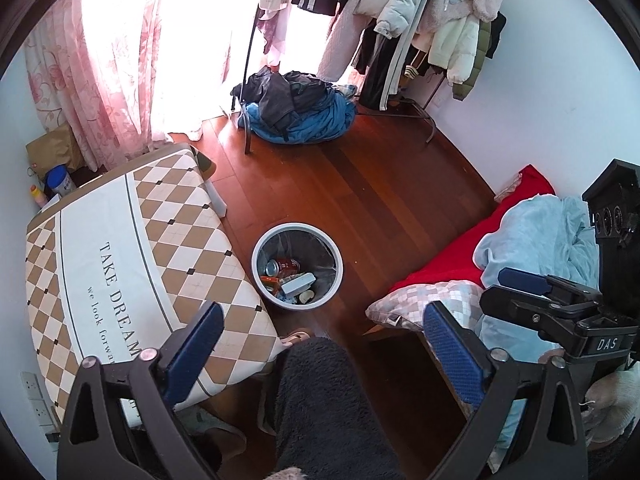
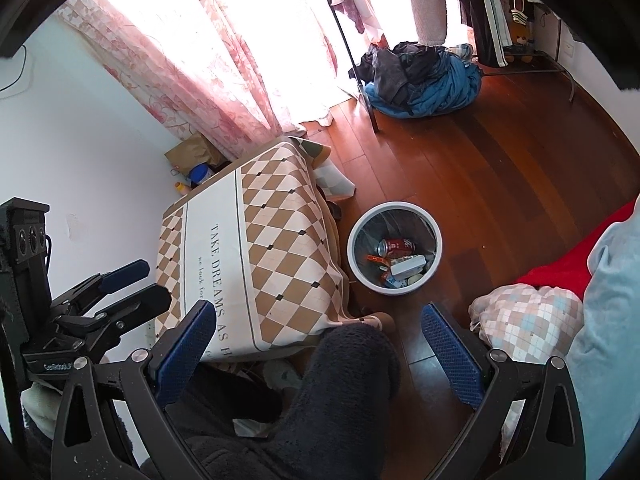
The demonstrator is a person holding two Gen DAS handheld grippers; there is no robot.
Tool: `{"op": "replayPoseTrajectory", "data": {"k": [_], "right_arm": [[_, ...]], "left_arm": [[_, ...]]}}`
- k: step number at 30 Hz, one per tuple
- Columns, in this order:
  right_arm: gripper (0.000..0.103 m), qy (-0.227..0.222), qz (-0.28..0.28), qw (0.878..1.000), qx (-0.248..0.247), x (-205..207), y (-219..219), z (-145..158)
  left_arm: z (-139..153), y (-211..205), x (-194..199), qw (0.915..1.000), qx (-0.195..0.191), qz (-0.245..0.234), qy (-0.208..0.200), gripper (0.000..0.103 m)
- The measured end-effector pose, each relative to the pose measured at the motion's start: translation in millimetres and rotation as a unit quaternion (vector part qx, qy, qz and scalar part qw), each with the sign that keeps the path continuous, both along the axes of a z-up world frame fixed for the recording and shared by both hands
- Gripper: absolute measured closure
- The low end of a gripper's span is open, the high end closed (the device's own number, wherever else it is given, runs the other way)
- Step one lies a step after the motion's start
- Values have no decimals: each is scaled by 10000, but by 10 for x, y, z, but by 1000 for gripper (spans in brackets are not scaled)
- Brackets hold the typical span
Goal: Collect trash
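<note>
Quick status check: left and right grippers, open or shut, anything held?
Left gripper: open, holding nothing.
Right gripper: open, holding nothing.

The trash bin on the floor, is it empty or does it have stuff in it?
Not empty. The trash bin holds a red can, a pale box and other scraps, lying low inside.

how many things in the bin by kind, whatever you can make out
In the bin, as far as visible:
red can: 1
white box: 1
orange wrapper: 1
round pale item: 1
Total: 4 that can be told apart; other bits underneath are too hidden to count.
</note>
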State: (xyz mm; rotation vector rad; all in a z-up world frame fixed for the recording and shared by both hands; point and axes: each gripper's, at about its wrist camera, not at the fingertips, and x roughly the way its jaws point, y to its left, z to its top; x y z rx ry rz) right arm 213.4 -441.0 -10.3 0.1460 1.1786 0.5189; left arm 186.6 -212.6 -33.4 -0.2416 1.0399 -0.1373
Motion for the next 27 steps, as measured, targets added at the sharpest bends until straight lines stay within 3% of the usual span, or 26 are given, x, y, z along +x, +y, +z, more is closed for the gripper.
{"op": "replayPoseTrajectory", "data": {"k": [27], "right_arm": [[0, 92, 110, 9999, -60, -18, 7, -40]], "left_arm": [[-8, -32, -8, 10000, -34, 71, 8, 0]]}}
